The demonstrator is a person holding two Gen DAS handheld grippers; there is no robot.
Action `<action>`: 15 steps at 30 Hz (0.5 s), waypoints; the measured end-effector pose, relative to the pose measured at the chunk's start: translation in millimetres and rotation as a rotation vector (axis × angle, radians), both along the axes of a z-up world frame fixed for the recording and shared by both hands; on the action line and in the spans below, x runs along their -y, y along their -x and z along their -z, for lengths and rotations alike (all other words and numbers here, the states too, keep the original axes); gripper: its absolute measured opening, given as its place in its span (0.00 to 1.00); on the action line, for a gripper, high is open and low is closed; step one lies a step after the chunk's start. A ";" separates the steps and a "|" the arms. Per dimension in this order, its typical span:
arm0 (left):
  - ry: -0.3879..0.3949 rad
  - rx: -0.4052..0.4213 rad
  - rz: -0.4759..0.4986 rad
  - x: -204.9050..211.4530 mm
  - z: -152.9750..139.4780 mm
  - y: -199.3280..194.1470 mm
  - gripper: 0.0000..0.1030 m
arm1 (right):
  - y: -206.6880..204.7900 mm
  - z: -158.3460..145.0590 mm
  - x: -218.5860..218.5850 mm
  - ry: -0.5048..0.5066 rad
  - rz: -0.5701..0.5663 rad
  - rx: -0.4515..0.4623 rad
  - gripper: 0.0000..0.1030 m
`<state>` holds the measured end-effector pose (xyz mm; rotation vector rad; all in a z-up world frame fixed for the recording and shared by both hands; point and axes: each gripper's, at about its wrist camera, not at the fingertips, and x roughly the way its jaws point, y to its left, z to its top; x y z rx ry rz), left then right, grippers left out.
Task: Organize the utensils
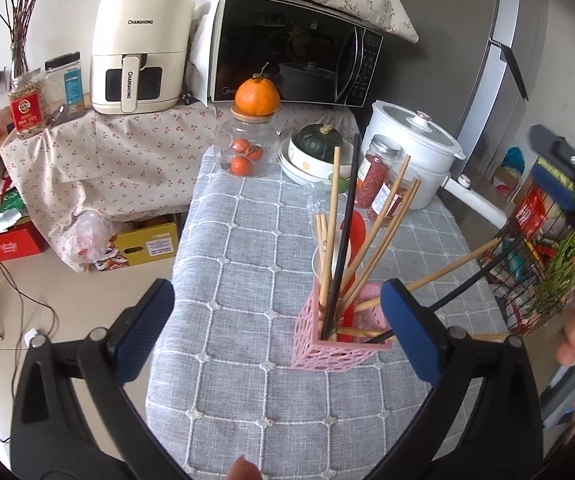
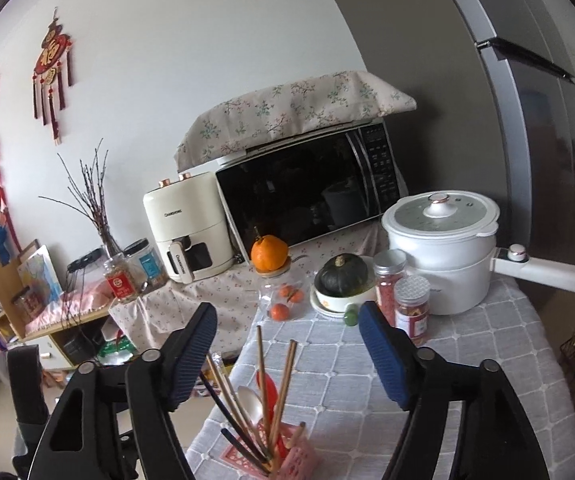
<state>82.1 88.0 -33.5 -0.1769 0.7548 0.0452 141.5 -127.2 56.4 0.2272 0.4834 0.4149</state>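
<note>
Apparently done, or close: every utensil you can see stands in the pink utensil holder (image 1: 341, 330), and none lies loose on the grey checked tablecloth (image 1: 247, 240) around it.
Left to do: judging by these views, perhaps only tidying the chopsticks that lean far out over the holder's rim.
Holder's place: it stands on the tablecloth, near its front edge and well in front of the white electric pot (image 2: 441, 248), with the two red-filled jars between them.
Holder's look: a square pink lattice basket, upright.
Contents: several wooden chopsticks (image 1: 387, 220) fanned at different angles, black chopsticks (image 1: 345, 236), a white spoon (image 2: 251, 400) and a red utensil (image 1: 353, 236) behind them.
Left gripper (image 1: 275, 332): your jaws stand wide apart and hold nothing; the holder sits just beside the right-hand pad.
Right gripper (image 2: 287, 356): also spread wide and empty, above the holder, clear of the chopstick tips.
</note>
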 end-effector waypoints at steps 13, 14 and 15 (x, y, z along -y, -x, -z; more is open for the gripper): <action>-0.141 0.026 0.012 51.8 -28.5 44.4 0.99 | 85.3 -17.9 41.7 0.258 0.209 -0.034 1.00; -0.151 0.032 0.013 54.4 -30.6 47.8 0.99 | 89.7 -16.4 44.8 0.258 0.218 -0.056 1.00; -0.158 0.036 0.015 57.0 -32.3 51.0 0.99 | 95.1 -14.4 48.2 0.259 0.238 -0.081 1.00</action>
